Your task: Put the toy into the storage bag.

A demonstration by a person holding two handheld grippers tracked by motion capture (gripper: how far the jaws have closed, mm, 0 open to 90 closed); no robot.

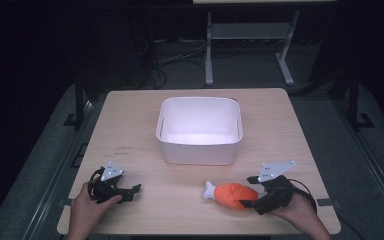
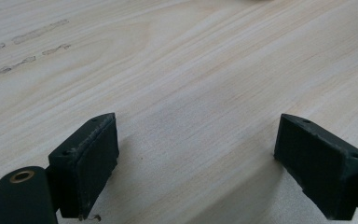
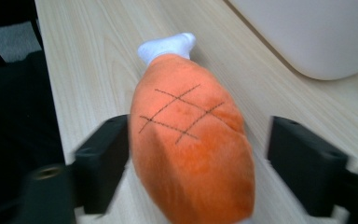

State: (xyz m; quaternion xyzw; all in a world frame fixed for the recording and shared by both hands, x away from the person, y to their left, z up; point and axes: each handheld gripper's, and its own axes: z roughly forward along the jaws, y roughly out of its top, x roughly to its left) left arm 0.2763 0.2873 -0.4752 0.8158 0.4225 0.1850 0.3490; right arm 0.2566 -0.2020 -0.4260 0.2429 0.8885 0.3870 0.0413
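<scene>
My right gripper (image 3: 198,163) stands spread around the orange plush drumstick (image 1: 234,195) near the bench's (image 1: 130,125) front edge; closing off-centre, I risk squeezing it out. Left gripper (image 2: 196,158) spread, empty.

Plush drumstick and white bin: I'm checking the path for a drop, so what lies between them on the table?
Nothing: between the plush drumstick and the white bin lies bare wooden table, seen in the high view.
</scene>
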